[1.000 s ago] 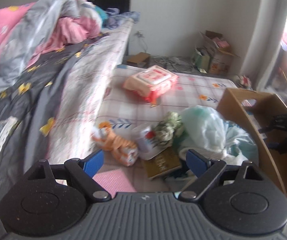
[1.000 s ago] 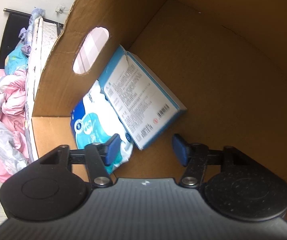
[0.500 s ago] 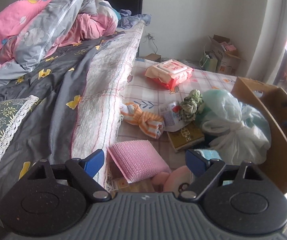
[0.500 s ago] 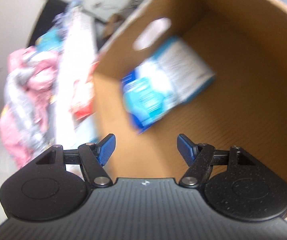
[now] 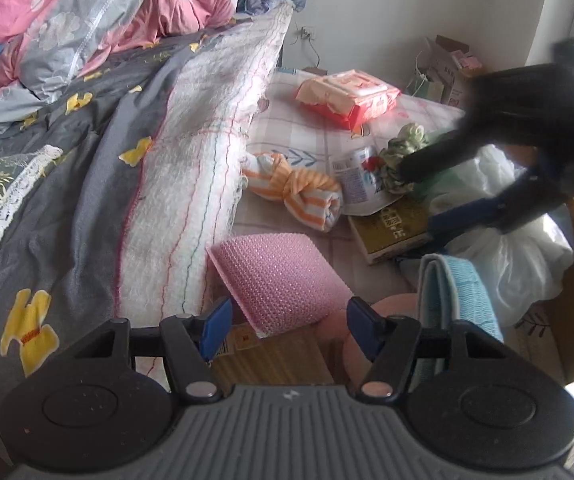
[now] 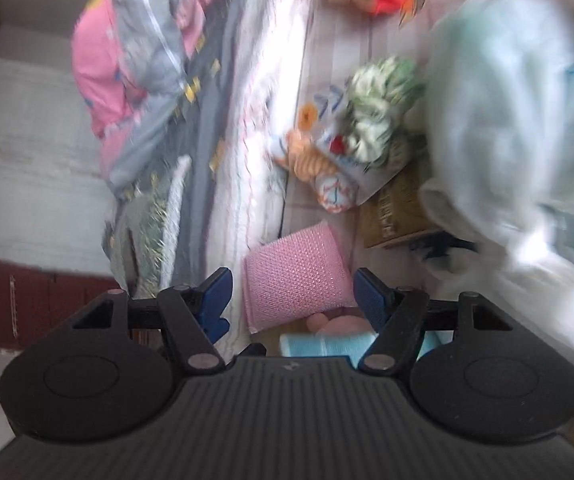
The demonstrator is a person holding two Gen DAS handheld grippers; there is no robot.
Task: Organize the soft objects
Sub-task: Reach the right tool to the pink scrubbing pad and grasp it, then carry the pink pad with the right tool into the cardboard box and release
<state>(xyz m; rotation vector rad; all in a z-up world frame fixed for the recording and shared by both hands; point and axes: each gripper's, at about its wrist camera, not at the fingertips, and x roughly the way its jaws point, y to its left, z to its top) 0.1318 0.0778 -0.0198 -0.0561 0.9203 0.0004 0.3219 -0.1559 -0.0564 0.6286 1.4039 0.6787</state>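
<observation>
Since a second ago my right gripper [image 6: 291,292] has swung out of the cardboard box and now hangs over the clutter on the mat, showing in the left view as a dark blur [image 5: 427,196] above the green scrunchie [image 5: 401,152]. My left gripper [image 5: 287,326] has dropped lower and its jaws have just been closing; they stand partly open with nothing gripped, the near corner of the pink mesh pad [image 5: 279,276] sitting between and just beyond the blue fingertips [image 5: 215,326]. The right jaws are also apart and empty, framing the same pink pad [image 6: 297,276] just ahead. Past the pad, further from the left fingers, lies the orange striped cloth roll [image 5: 299,190], then a white pouch [image 5: 357,178] and a brown booklet [image 5: 395,226]. Off the right finger stands a folded teal towel [image 5: 461,292], with a white plastic bag [image 5: 515,252] beyond it. A pink wipes pack [image 5: 347,96] lies far ahead. The bed quilt [image 5: 87,184] hangs beside the left finger.
</observation>
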